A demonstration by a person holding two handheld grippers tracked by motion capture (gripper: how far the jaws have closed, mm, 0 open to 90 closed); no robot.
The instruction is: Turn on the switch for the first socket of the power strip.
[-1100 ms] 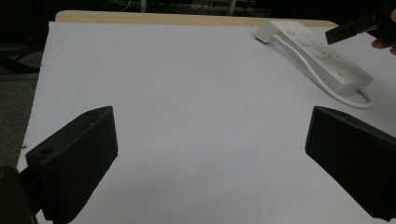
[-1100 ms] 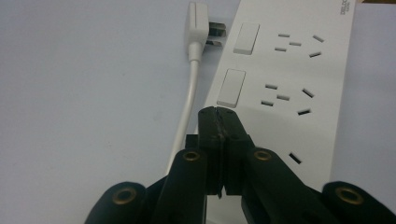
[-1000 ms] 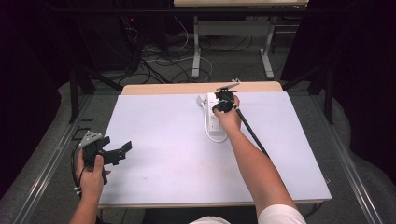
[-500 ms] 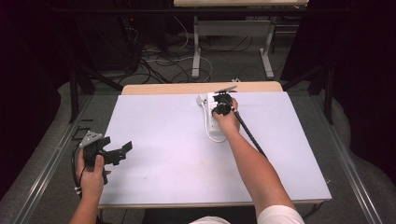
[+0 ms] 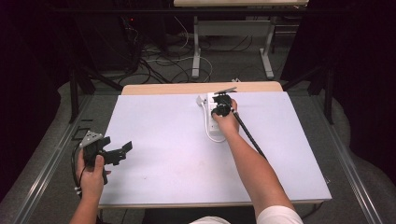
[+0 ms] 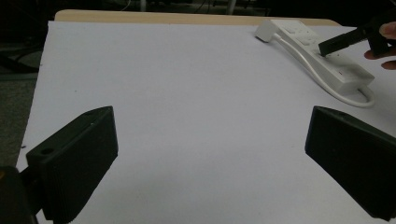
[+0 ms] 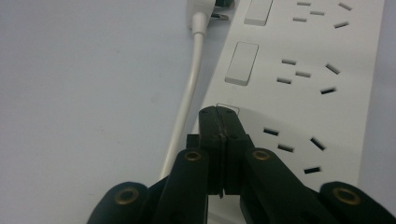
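Note:
A white power strip (image 5: 214, 123) (image 6: 322, 58) (image 7: 299, 88) lies on the white table (image 5: 168, 140), at the far middle. My right gripper (image 5: 216, 111) (image 7: 219, 113) is shut with nothing between its jaws. Its closed tip rests on the strip's face, over a switch (image 7: 231, 110) in the row along the strip's left side. In the left gripper view that tip (image 6: 323, 49) touches the strip about halfway along. My left gripper (image 5: 120, 151) (image 6: 210, 123) hangs open over the table's near left edge, nothing between its jaws.
The strip's white cable (image 7: 187, 98) loops around its near end (image 5: 212, 138), and its plug (image 6: 265, 31) lies by the far end. Two more switches (image 7: 241, 63) lie beyond the tip. A wooden edge (image 5: 163, 88) borders the table's far side.
My right gripper has edged slightly toward me along the strip, jaws staying shut. The left gripper has kept still.

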